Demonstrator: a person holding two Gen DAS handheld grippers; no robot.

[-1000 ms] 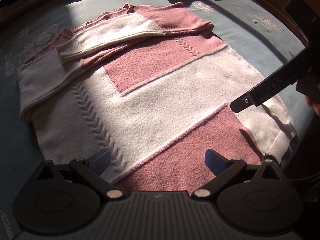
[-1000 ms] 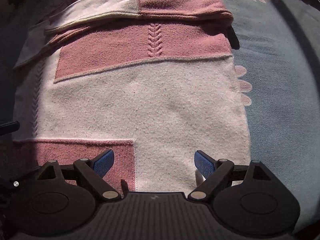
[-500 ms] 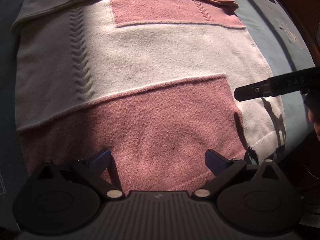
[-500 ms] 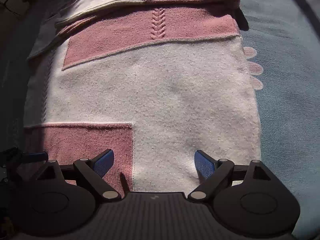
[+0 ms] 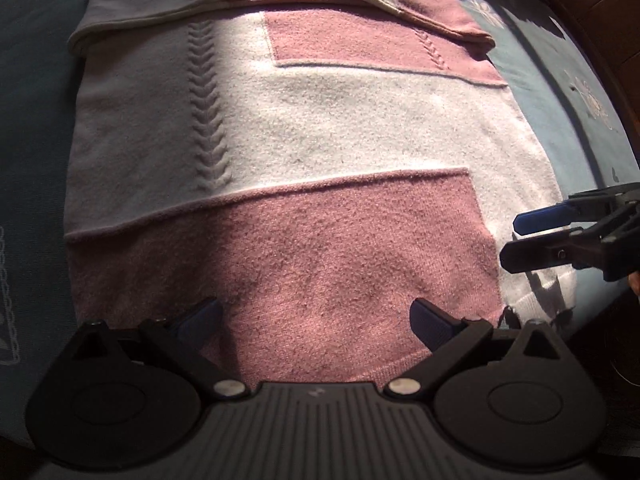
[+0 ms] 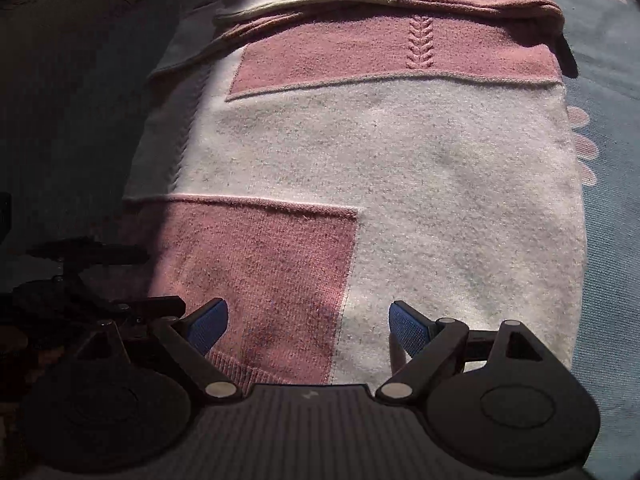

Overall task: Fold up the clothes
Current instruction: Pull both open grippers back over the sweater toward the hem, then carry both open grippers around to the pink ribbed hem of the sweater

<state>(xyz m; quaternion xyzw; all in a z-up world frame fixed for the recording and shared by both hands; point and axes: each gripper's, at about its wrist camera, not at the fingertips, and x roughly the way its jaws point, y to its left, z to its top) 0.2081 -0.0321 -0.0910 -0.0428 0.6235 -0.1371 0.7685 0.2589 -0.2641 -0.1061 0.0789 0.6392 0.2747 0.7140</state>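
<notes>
A pink and white patchwork sweater (image 5: 312, 120) lies flat on a blue bed sheet (image 5: 560, 100), its sleeves folded across the far end. My left gripper (image 5: 316, 318) is open just above the sweater's near pink hem, nothing between its fingers. My right gripper (image 6: 308, 326) is open over the hem where the pink panel meets the white one (image 6: 440, 200). In the left wrist view the right gripper's fingers (image 5: 540, 220) reach in from the right, near the sweater's white corner. The left gripper's dark frame (image 6: 80, 280) shows at the left edge of the right wrist view.
Blue sheet with white and pink embroidered patterns (image 6: 584, 148) surrounds the sweater. A dark wooden edge (image 5: 600, 20) runs along the far right of the bed. Deep shadow covers the left side (image 6: 60, 120).
Both grippers have dropped closer to the sweater's near hem and rolled, so the sweater now lies square in both views. The right gripper's fingers sit lower at the left view's right edge.
</notes>
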